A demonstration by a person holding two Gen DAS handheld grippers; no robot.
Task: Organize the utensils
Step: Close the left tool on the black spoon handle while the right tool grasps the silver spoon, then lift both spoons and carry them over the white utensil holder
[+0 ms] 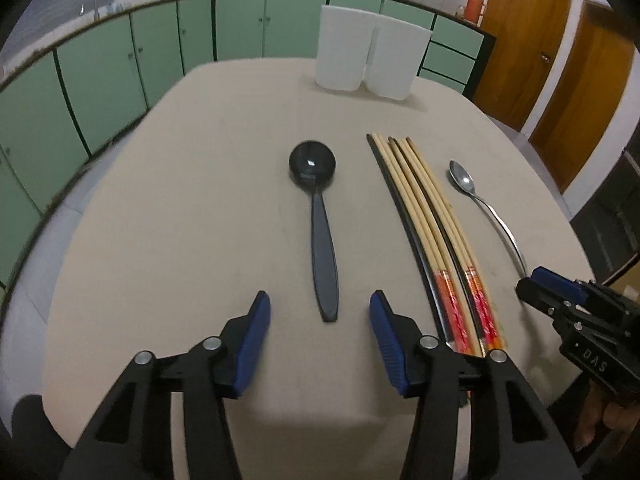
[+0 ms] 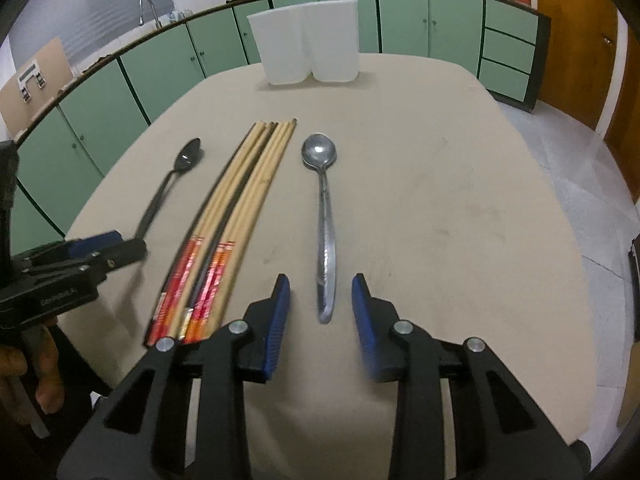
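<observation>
Clearly both grippers straddle spoon handles without touching. The left gripper, jaws half spread, frames the black spoon; the right gripper, jaws narrower, frames the metal spoon. Chopsticks lie between them on the table, 2 white containers beyond. Judging by looks, the plastic is light, the steel slick; grip each mid-handle.

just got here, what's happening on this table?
A person holds a gripper in each hand over a beige table. The left gripper straddles the handle end of a black plastic spoon; the right gripper straddles the handle of a shiny metal spoon. Neither grips yet. A bundle of wooden chopsticks lies between the spoons, and two white plastic bins stand at the far edge.
</observation>
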